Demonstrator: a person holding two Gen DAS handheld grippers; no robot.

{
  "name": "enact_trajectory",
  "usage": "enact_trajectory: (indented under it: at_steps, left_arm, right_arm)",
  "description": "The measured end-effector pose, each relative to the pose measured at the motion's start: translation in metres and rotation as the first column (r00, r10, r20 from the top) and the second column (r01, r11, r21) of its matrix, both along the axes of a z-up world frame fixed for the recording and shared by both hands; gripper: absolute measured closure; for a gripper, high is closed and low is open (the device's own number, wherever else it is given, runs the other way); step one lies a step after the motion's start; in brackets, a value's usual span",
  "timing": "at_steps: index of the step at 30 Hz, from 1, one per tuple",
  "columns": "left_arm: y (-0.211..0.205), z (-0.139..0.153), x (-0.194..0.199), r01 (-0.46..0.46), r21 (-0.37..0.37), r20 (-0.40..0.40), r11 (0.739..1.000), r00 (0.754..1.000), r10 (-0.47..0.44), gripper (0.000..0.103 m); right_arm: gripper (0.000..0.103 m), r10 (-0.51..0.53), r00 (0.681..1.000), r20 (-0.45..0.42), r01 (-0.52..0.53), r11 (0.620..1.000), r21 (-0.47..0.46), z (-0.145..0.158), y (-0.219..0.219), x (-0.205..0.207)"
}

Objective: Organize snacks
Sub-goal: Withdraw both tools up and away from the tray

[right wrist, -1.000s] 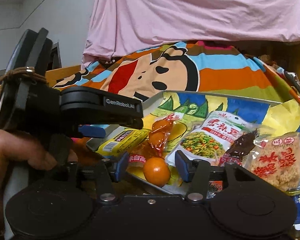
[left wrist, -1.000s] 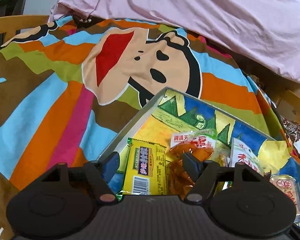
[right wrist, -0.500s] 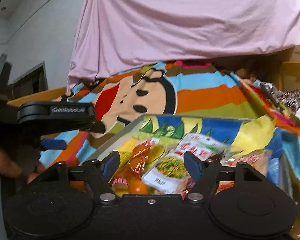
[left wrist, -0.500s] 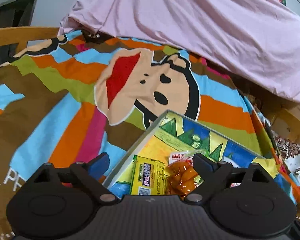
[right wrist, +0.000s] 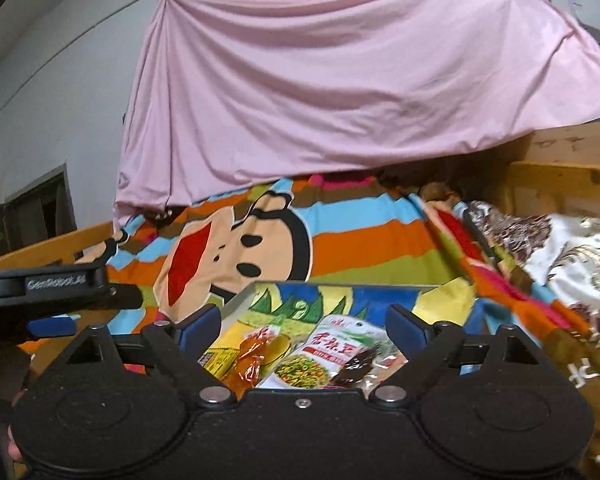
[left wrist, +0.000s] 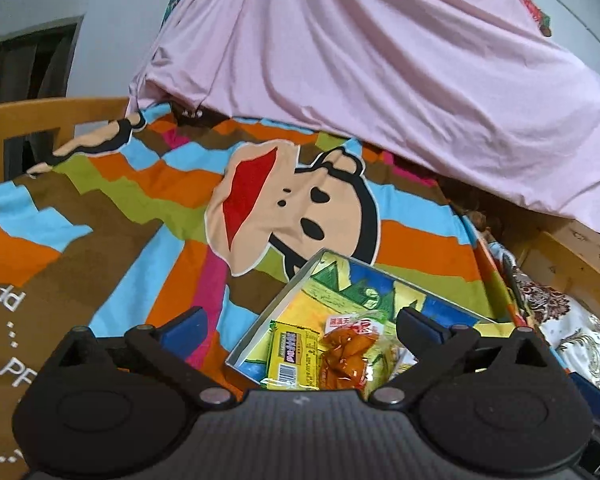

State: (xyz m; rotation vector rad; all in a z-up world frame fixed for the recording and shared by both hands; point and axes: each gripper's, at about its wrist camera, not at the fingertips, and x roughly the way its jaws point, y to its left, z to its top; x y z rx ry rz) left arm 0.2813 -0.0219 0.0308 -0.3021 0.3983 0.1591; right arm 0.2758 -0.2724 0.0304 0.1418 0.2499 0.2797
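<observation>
The bed (left wrist: 112, 240) had loads of bare striped cover toward its far and left edges, wooden rails (left wrist: 40, 116) round the sides. One tray (left wrist: 260, 332) sat near the front edge holding about four snack packets (right wrist: 328, 348). Both the left gripper (left wrist: 300, 326) and right gripper (right wrist: 302, 326) had jaws just opening wide, empty, above the packets.

Raised lettering reading "GenRobot.AI" stands on the black arm of the left gripper (right wrist: 56, 282), at nine o'clock in the right wrist view. White letters "PE" are printed on the brown patch of the bedspread (left wrist: 18, 372), at eight o'clock in the left wrist view. Chinese characters on the snack packets (right wrist: 340, 338) are too small to read.
</observation>
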Motion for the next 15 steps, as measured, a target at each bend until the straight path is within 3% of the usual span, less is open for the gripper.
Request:
enact_trajectory:
  at_steps: [15]
  left_arm:
    - [-0.009,0.022,-0.076,0.0,0.028,0.038,1.0,0.999,-0.001,0.001]
  right_arm:
    - [0.007,-0.083,0.994,0.077,0.077,0.994,0.074,0.031,-0.032,-0.065]
